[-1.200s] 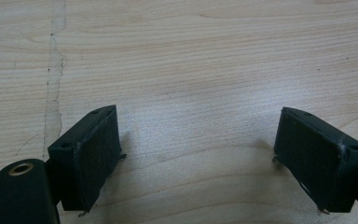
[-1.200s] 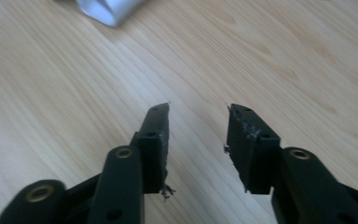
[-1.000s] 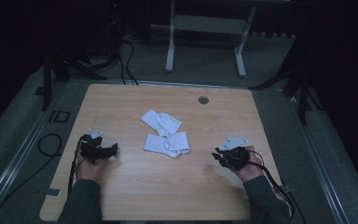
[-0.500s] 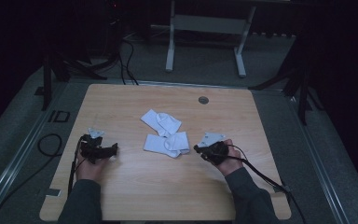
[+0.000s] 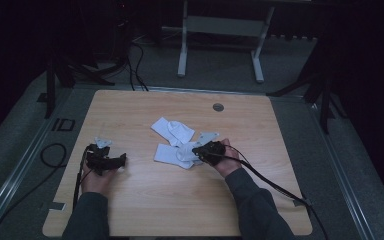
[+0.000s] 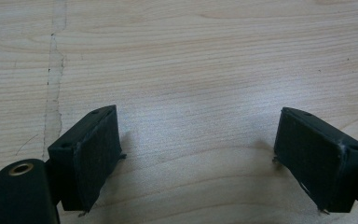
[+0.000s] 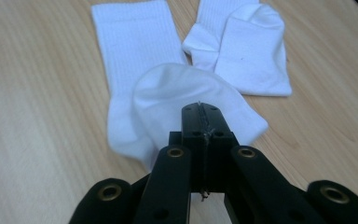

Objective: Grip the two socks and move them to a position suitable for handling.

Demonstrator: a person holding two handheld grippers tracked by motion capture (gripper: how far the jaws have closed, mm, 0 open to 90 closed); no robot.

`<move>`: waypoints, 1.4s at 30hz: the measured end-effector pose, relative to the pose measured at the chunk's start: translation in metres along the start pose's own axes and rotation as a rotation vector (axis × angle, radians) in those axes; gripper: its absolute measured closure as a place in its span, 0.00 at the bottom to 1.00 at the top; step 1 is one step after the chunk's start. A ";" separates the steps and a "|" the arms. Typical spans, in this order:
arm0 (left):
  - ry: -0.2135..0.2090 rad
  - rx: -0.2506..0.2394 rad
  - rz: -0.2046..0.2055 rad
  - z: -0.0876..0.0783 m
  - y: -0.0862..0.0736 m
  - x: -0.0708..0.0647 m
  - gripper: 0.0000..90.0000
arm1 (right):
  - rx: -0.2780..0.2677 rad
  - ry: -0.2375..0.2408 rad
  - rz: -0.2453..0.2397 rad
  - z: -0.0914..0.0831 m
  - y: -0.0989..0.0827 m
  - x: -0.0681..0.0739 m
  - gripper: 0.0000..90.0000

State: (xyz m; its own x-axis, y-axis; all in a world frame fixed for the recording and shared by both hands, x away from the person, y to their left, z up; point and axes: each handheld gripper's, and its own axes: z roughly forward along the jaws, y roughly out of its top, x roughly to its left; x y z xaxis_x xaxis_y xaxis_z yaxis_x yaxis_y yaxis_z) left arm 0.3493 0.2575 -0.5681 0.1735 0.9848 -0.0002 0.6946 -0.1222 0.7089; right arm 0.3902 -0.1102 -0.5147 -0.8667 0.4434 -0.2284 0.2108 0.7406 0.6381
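Wooden surface [image 5: 145,200], light grain, with a small round grommet [image 5: 218,107] near its far edge. Two white socks lie mid-surface, touching at one corner.

Far sock [image 5: 172,131] is folded over on itself and lies diagonally. In the right gripper view it sits upper right [image 7: 244,44], beyond the jaws.

Near sock [image 5: 174,153] is the likely target. In the right gripper view [image 7: 135,70] its ribbed leg runs away from the camera, so the long axis is roughly in line with the jaws. The toe or heel end is folded back toward the camera, forming a rounded flap right at the jaw tips.

Right gripper [image 5: 206,149] is at the near sock's right end, overlapping its edge in the high view. From its own camera [image 7: 200,111] the jaws are pressed together, no gap between the pads, tips over the rounded flap. Cannot tell if any fabric is pinched; a thread shows at the seam, nothing more.

Left gripper [image 5: 111,161] sits well apart from both socks, at the left of the surface. Its jaws [image 6: 198,154] are spread wide with nothing between them, bare wood below.

Judgement: right hand is much nearer. The sock lies straight ahead of the jaws, so any grab would need them to part first, then go forward and down on the flap.
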 end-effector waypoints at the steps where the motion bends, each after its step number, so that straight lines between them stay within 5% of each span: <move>1: 0.000 0.000 0.000 0.000 0.000 0.000 0.16 | 0.001 0.007 0.001 0.003 0.002 0.000 0.99; 13: 0.000 0.000 0.000 0.000 0.000 0.000 0.16 | 0.089 0.053 0.016 0.037 -0.003 0.005 0.99; 19: 0.001 0.000 -0.001 0.000 0.000 0.000 0.17 | 0.070 0.087 0.024 0.033 -0.008 0.008 0.99; 34: 0.000 0.003 0.002 -0.003 0.000 -0.004 0.25 | 0.066 0.165 -0.066 0.022 -0.010 0.034 1.00; 42: -0.023 0.021 0.019 -0.010 0.001 -0.010 0.48 | 0.046 0.235 -0.078 0.013 -0.020 0.037 1.00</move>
State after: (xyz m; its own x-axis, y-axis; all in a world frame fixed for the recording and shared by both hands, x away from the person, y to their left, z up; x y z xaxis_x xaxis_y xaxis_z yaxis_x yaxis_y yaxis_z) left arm 0.3411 0.2486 -0.5607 0.2029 0.9792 -0.0034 0.7057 -0.1438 0.6938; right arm 0.3602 -0.1020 -0.5459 -0.9614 0.2583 -0.0949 0.1547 0.7925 0.5899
